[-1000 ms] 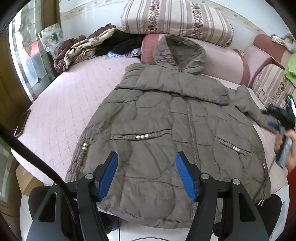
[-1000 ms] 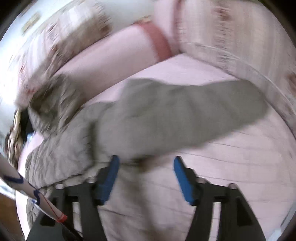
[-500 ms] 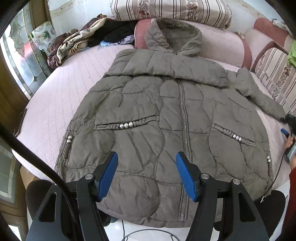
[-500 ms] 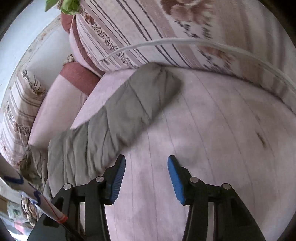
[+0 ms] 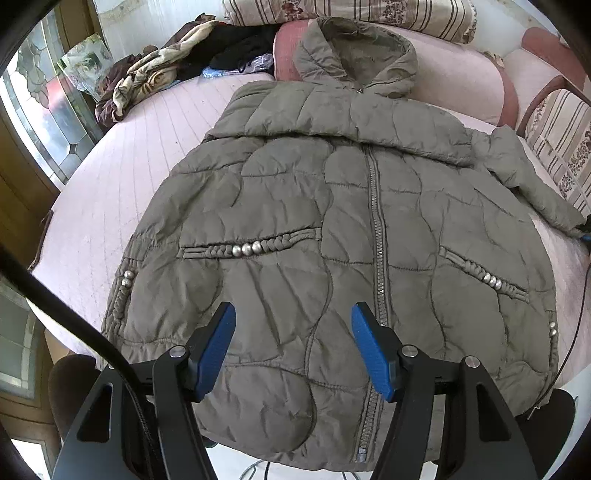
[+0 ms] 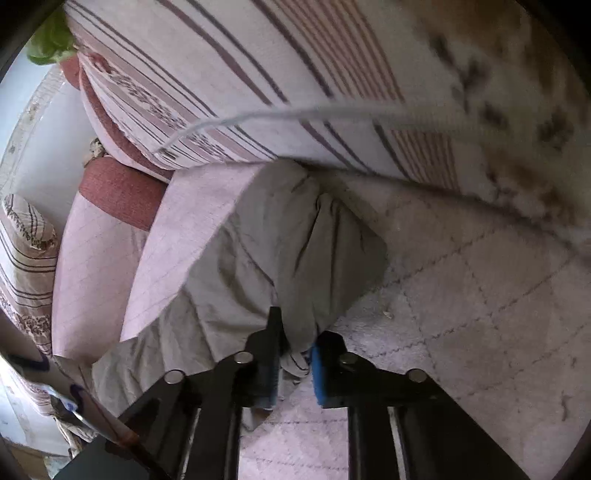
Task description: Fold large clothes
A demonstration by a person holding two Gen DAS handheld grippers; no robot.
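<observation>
An olive-grey quilted hooded jacket [image 5: 332, 229] lies flat and zipped, front up, on a pink quilted bed [image 5: 110, 206], hood toward the back cushions. My left gripper [image 5: 291, 350] is open and empty, hovering above the jacket's lower hem. The jacket's right sleeve [image 5: 532, 184] stretches out toward the striped cushion. In the right wrist view my right gripper [image 6: 295, 354] is shut on the sleeve cuff [image 6: 295, 258], which bunches up between the blue pads, next to the striped cushion [image 6: 295, 74].
A pile of clothes and a patterned blanket [image 5: 159, 77] sits at the back left. Striped cushions [image 5: 351, 11] line the back and right [image 5: 561, 147]. A glass door [image 5: 48, 110] stands at the left. A white cable [image 6: 295, 114] runs across the cushion.
My right gripper went from open beside the sleeve to shut on its cuff by the striped cushion. My left gripper moved in lower over the jacket's hem and stays open.
</observation>
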